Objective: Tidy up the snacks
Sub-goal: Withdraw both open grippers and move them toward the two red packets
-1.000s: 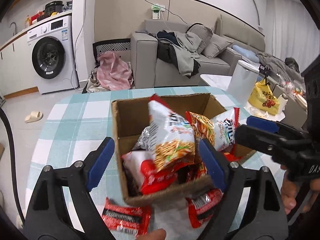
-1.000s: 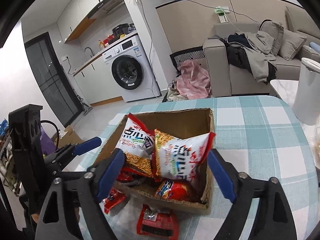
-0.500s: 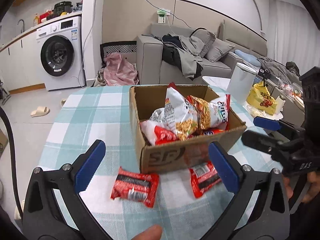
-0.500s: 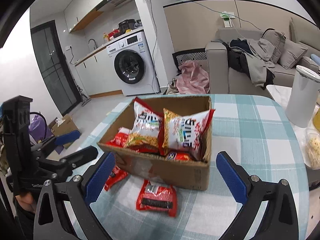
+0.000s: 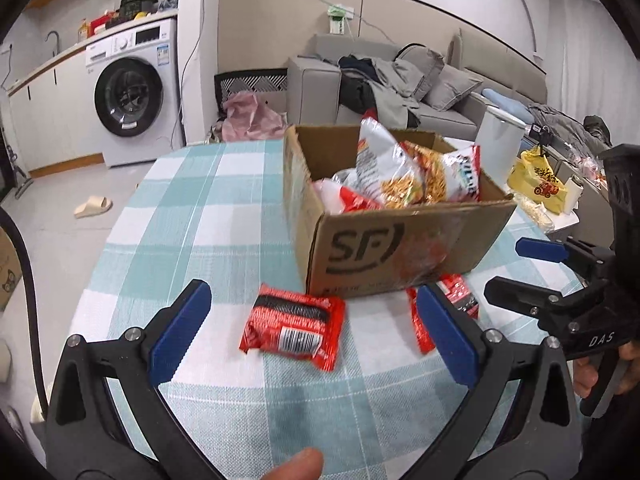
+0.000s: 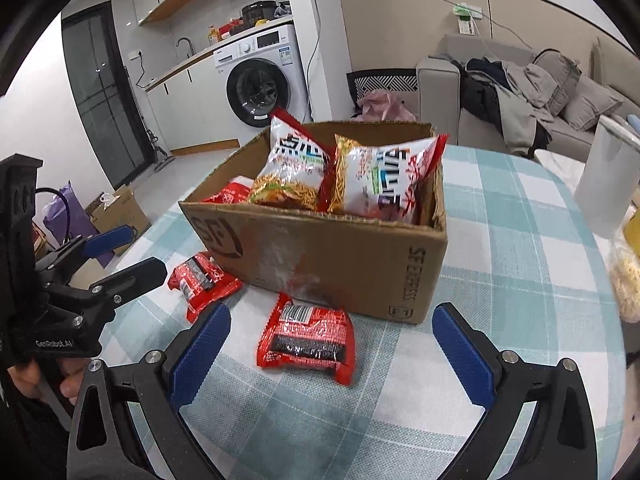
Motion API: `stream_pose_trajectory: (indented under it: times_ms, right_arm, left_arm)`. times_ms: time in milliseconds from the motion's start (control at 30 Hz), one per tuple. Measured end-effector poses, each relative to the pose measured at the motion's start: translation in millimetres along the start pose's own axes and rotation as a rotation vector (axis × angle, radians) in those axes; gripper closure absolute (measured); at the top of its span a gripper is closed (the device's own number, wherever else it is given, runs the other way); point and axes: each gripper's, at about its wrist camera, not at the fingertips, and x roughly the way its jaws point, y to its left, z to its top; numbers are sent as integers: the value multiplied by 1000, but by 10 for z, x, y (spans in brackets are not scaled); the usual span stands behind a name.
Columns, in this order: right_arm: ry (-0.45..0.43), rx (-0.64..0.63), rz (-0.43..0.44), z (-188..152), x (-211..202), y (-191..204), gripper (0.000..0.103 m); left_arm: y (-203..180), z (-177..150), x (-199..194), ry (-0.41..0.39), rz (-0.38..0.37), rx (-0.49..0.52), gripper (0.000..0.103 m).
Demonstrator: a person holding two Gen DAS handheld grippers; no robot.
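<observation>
On the checked worktop two red packets are left before the box, each between an empty, wide-apart claw, so closing on them is probably needed next.

A white washing machine stands far left under a counter. Far right, a grey sofa carries heaped clothes. Pale floor, beige wall panels.
</observation>
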Motion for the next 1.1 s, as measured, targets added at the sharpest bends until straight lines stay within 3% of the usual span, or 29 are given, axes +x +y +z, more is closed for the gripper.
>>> stream_pose_trajectory:
  times_ms: [367, 1100]
  right_arm:
    - [90, 46, 13, -127, 321, -9, 0]
    - [137, -93, -11, -271, 687, 426, 3]
  left_arm:
    - [58, -63, 260, 81, 35, -9, 1]
    - [291, -212, 781, 200, 62, -36, 1]
